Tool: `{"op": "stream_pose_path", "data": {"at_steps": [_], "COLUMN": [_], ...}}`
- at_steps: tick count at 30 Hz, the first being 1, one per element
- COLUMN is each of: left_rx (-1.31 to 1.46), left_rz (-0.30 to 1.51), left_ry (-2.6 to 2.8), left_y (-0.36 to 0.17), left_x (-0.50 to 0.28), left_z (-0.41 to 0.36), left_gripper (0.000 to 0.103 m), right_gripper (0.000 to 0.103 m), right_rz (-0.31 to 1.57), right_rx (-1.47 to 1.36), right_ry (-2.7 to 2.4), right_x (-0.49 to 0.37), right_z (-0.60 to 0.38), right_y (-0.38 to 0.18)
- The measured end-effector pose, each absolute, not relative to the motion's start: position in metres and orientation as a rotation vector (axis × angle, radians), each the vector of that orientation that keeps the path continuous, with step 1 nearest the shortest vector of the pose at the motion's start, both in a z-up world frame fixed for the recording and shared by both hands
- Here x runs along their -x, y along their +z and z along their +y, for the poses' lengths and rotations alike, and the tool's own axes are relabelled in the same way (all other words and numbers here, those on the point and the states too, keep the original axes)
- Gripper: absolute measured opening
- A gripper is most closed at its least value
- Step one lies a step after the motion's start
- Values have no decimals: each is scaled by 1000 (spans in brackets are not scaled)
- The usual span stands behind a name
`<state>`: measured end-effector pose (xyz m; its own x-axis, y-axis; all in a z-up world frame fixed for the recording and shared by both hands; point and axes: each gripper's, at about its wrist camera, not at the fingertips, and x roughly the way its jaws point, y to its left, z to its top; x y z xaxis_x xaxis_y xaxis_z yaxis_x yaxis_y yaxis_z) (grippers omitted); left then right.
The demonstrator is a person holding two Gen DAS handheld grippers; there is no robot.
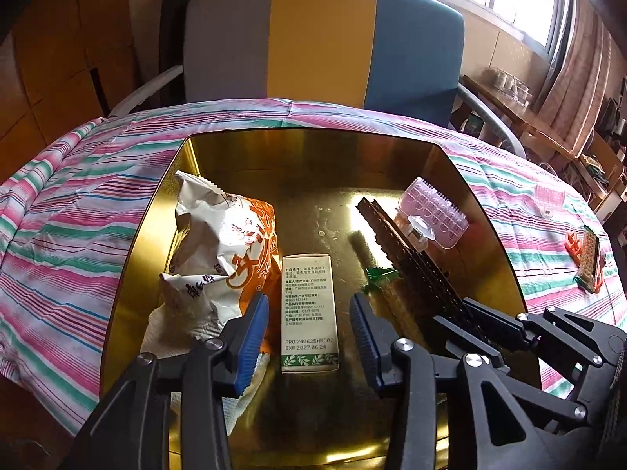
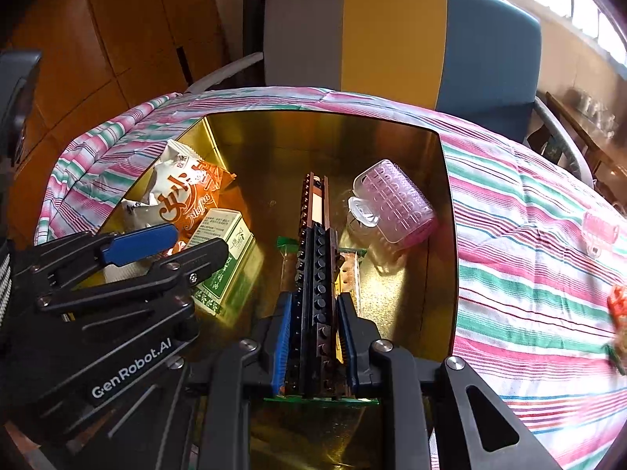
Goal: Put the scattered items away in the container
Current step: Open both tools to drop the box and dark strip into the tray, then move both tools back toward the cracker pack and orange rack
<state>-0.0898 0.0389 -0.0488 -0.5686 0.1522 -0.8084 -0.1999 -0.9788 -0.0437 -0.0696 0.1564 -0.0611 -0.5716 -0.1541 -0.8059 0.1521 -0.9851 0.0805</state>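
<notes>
A gold tin (image 1: 313, 164) (image 2: 313, 133) stands on the striped cloth. Inside, a white-and-green box (image 1: 309, 305) (image 2: 223, 250) lies flat between the blue pads of my left gripper (image 1: 309, 337) (image 2: 196, 241), which is open with a gap on both sides. My right gripper (image 2: 315, 338) (image 1: 505, 313) is shut on a long brown-and-black brick bar (image 2: 317, 274) (image 1: 407, 258), whose far end reaches into the tin. An orange-and-white snack packet (image 1: 219, 235) (image 2: 188, 192), a pink hair roller (image 1: 435, 211) (image 2: 395, 203) and a green-ended cracker packet (image 1: 392, 286) (image 2: 348, 274) also lie inside.
On the cloth (image 1: 78, 215) right of the tin lie a second pink roller (image 1: 548, 196) (image 2: 599, 231) and a cracker packet with an orange clip (image 1: 588, 258). White tissue (image 1: 164, 325) sits in the tin's near-left corner. A grey, yellow and blue chair (image 1: 321, 39) stands behind the table.
</notes>
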Motion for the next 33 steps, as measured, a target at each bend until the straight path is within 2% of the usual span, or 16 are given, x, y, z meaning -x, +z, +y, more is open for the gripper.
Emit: {"op": "stream_pose_path", "data": {"at_steps": [4,6,9,16,17,23,26,33], "left_rx": [1326,1318,1298,1261,1270,1302,1294,1249], "left_rz": [58,38,12,-64,-60,-38,-40,20], "left_ry": [2644,2648,2650,2681,2689,2672,2635,2526], "left_y": [-41,-38,-32,-22,-22,-29,-29,-22], "left_x": [81,78,72,62,61,56,51,39], "left_z": [36,34,32,20,18,18,26,67], "left_gripper": [49,51,52,54,54,54,54,54], "right_gripper": [34,45,55,66,70,72,77,77], "right_rz": [-26,-43,-86,-261,-271,-293,-372,-580], "right_rx": [-1330,-1316,-1289,-1226,-1223,-1192,-1196,-1304], "right_ry": [-2652,-2656,-2656,-2588,-2590,-2720,-2798,-3010], "right_x": [63,59,52,44,43,31,22,-5], "right_z": [159,161,166,177,179,213,252,382], "right_y": [-57,-55,-50,-47,-47,-38,-37,-51]}}
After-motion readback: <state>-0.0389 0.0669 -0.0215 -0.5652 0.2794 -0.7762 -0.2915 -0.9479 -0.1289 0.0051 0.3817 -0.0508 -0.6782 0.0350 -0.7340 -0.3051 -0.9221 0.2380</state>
